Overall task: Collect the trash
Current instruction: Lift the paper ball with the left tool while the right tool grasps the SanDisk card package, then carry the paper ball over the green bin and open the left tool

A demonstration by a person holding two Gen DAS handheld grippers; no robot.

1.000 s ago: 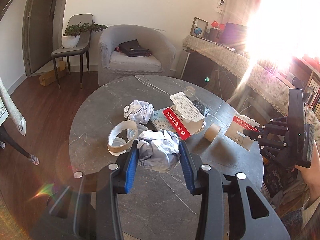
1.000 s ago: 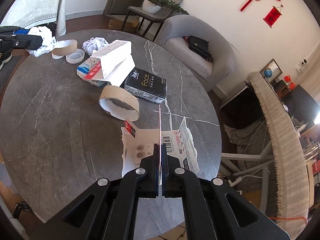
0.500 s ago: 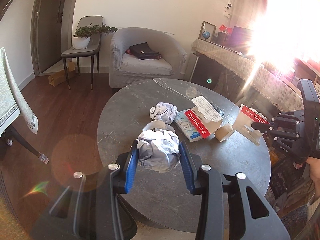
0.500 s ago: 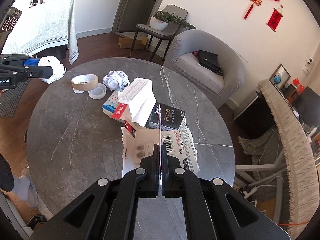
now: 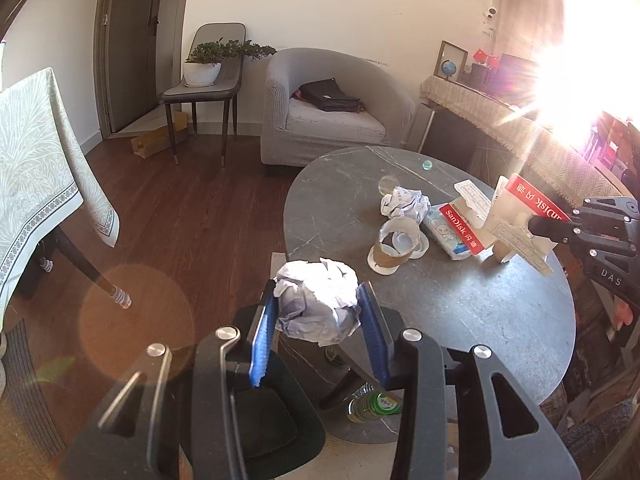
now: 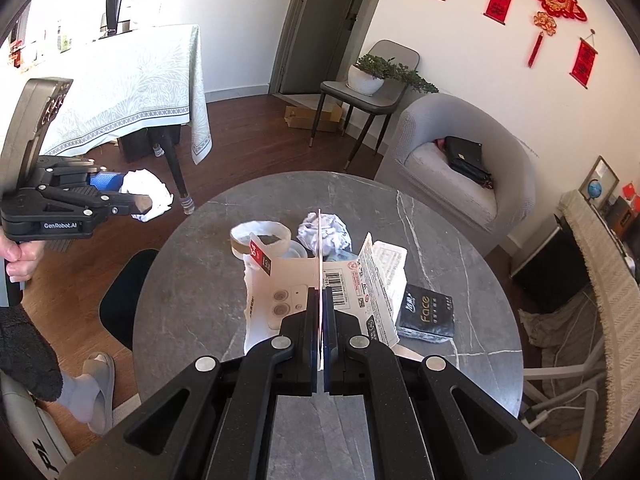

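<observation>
Left gripper [image 5: 318, 320] fingers clamp a crumpled paper ball [image 5: 318, 304], held off the worktop [image 5: 460, 312] edge, over the floor. Right gripper [image 6: 321, 320] fingers pinched tight on flat torn card packaging [image 6: 288, 292], edge-on vertical, long axis pointing away over the worktop, above the other trash.

Black left gripper [image 5: 318, 340], blue pads, "GenRobot.AI" marking, dark fuzzy sleeve [image 6: 24, 360]

A home living room: grey armchair [image 5: 336, 116] at upper centre, potted plant [image 5: 204, 66] on a chair, round marble table [image 5: 460, 304] at right, red wall hangings [image 6: 552, 4] upper right, wooden floor [image 5: 180, 216].
</observation>
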